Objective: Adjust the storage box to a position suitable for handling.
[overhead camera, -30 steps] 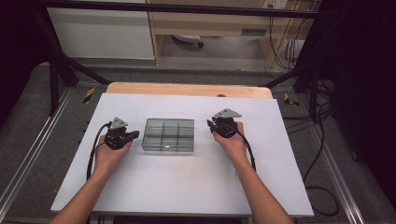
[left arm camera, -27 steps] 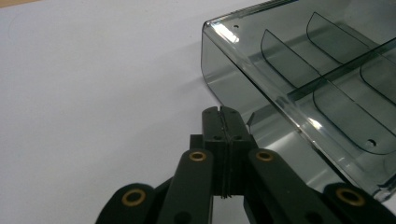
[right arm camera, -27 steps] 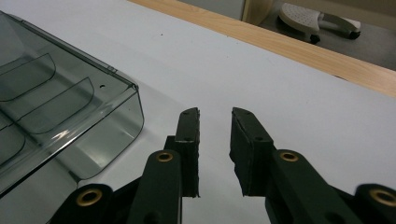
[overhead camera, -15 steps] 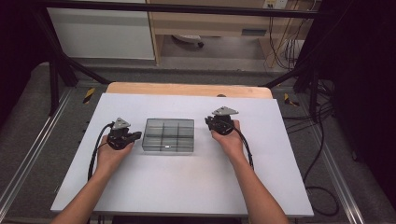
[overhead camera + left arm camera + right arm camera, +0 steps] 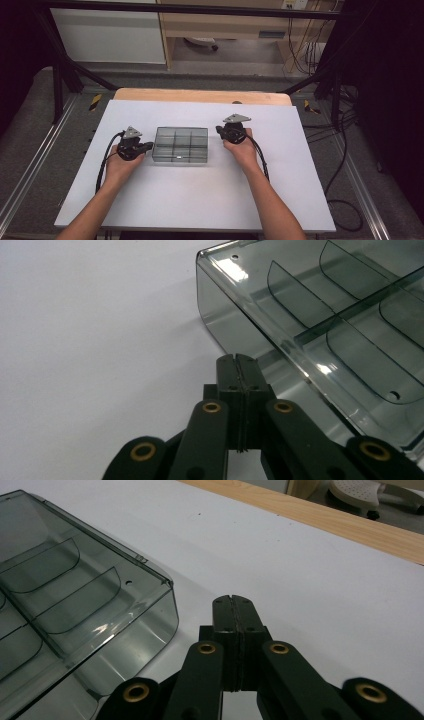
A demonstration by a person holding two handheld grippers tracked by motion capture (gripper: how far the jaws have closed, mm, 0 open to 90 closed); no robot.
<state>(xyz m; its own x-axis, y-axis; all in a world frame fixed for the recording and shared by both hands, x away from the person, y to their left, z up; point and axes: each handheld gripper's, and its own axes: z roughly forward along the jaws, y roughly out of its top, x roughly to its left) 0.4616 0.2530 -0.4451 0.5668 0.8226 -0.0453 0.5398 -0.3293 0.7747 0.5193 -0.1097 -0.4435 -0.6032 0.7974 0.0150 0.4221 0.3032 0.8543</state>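
While both of the person's hands rest on the white counter (image 5: 200, 200), a clear smoke-tinted organizer box (image 5: 180, 144) sits between them, a little left of the middle of the sheet. Its inside is split by thin dividers into small compartments (all of them see-through, so the white shows beneath).

The left gripper (image 5: 146, 146) lies just beside the box's left wall, pointing at it; from the left gripper view its fingers (image 5: 239, 371) are pressed flat together with nothing between them, their tips close to the box's (image 5: 310, 325) lower edge near a rounded corner, though I cannot tell whether they touch it.

The right gripper (image 5: 220, 131) sits off the box's right far corner, a small gap apart. Its fingers (image 5: 234, 612) are likewise closed tight on nothing, aimed past the corner of the box (image 5: 85, 610) toward the wooden strip (image 5: 320, 517) along the counter's far edge.
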